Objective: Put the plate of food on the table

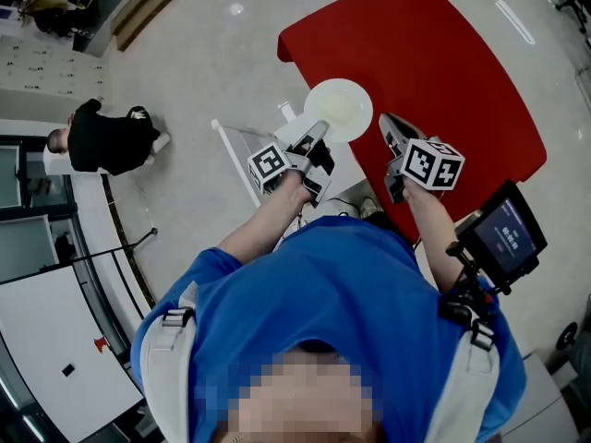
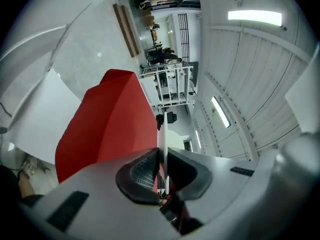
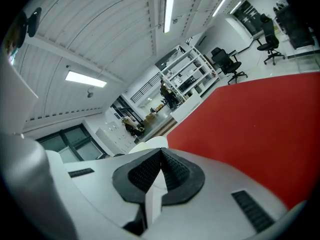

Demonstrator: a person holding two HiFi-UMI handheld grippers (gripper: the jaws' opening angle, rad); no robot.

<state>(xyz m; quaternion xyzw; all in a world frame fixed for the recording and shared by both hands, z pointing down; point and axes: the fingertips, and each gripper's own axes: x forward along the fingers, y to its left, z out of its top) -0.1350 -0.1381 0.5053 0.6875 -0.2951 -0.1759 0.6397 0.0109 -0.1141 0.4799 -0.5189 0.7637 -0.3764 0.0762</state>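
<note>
Left gripper (image 1: 319,137) is clamped on the near rim of the plate (image 1: 363,95), the thin white edge nipped between its pads (image 2: 142,170) and the dish running straight out ahead of the fingertips. Right gripper (image 1: 386,123) is squeezed shut on nothing, tips meeting, with the plate just off to its left. In the plate's well sits a pale yellowish patch of food (image 1: 335,113) (too washed out to name). The plate looks to be hanging over the near corner of the red table (image 1: 434,72), not yet down on it, with bare red top ahead of and to the right of both sets of fingers. A one-sided rim grip like this will want to droop at the far edge, so I'd hold it level, carry it well in from the corner, set it down flat, and only then let go.
</note>
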